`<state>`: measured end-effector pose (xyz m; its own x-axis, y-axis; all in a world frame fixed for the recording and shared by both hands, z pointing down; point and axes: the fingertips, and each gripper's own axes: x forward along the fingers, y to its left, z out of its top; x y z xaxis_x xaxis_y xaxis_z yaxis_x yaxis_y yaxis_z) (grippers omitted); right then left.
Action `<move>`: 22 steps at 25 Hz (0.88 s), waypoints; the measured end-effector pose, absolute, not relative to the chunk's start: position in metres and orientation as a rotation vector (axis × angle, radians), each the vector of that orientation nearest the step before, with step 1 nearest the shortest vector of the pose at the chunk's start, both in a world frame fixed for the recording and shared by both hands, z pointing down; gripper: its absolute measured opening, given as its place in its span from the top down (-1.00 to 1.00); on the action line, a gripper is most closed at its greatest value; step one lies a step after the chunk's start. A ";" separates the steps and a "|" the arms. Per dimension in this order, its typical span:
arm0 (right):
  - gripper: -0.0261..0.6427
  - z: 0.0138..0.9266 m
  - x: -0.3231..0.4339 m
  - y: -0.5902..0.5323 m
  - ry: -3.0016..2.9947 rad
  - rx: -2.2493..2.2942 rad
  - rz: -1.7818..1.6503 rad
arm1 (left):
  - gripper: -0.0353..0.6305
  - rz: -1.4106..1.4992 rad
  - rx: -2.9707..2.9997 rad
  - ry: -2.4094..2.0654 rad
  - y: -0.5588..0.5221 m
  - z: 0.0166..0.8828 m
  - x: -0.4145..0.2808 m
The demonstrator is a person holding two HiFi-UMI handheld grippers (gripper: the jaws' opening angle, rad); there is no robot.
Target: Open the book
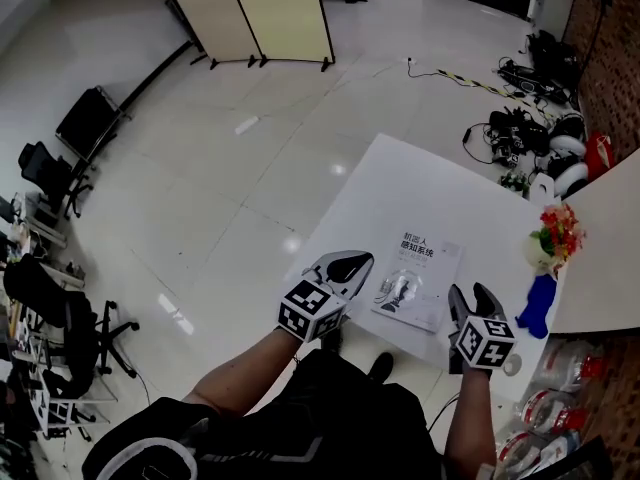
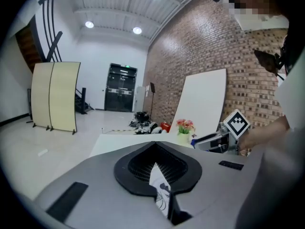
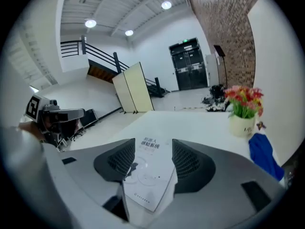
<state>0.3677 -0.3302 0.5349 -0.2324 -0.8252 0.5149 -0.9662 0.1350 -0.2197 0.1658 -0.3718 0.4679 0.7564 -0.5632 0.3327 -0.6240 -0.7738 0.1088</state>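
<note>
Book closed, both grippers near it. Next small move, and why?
Probably ease the right gripper in to the nearest edge of the book, ready to pinch and lift it open. The book lies closed on the table. The right jaws stand apart, aimed at it but not touching, while the left gripper, jaws together, sits off its other side.
</note>
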 end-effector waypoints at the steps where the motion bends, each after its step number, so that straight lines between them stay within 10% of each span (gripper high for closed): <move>1: 0.31 0.552 0.367 -0.331 -2.118 1.735 0.814 | 0.90 0.453 2.708 -0.935 -0.377 0.485 0.164; 22: 0.32 0.694 0.364 -0.342 -1.809 1.693 1.305 | 0.90 0.795 2.476 -0.677 -0.388 0.646 0.172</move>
<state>0.3645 -0.3423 0.6940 -0.2322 -0.6026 0.7635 -0.9146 -0.1318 -0.3822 0.1724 -0.3879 0.6463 0.7133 -0.3110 0.6280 -0.5709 -0.7777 0.2633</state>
